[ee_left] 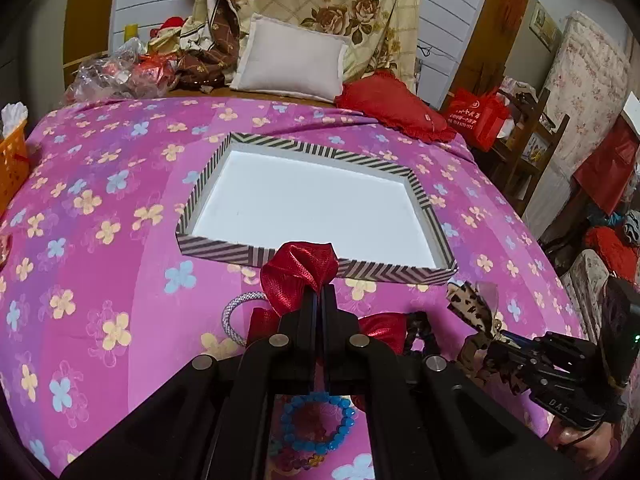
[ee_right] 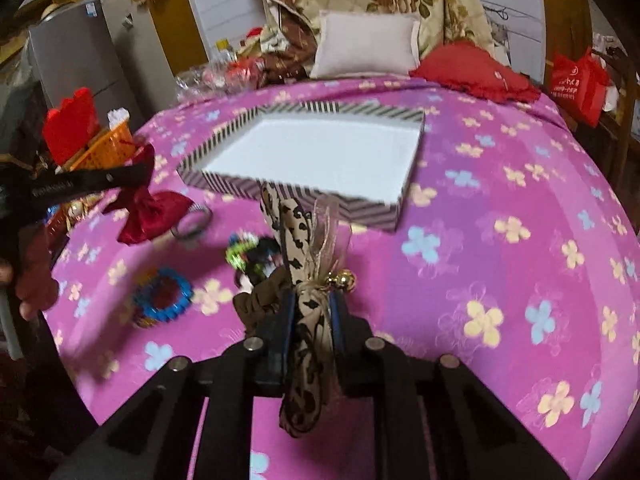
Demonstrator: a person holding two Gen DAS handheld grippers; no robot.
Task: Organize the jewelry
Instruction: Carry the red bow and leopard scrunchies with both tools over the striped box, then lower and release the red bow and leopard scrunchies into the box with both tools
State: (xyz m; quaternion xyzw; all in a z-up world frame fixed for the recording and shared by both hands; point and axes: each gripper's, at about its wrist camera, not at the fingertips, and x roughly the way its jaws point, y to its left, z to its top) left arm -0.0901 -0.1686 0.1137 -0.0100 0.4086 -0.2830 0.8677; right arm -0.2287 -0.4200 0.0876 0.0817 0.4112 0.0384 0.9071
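Observation:
A striped tray (ee_left: 218, 250) with a white inside lies on the pink flowered bedspread; it also shows in the right wrist view (ee_right: 224, 182). My left gripper (ee_left: 319, 292) is shut on a red ribbon bow (ee_left: 298, 272), held just short of the tray's near edge; the bow also shows in the right wrist view (ee_right: 148, 210). My right gripper (ee_right: 312, 300) is shut on a leopard-print bow (ee_right: 296, 248) with gold bells, above the bedspread. A blue bead bracelet (ee_left: 318, 426), a silver bangle (ee_left: 232, 316) and a dark braided band (ee_left: 418, 332) lie on the spread.
A white pillow (ee_left: 292, 62), a red cushion (ee_left: 394, 110) and piled bedding lie at the bed's head. An orange basket (ee_left: 12, 160) stands at the left edge. A green and black bracelet (ee_right: 248, 256) lies near the blue one (ee_right: 164, 296). Red bags and shelves stand right of the bed.

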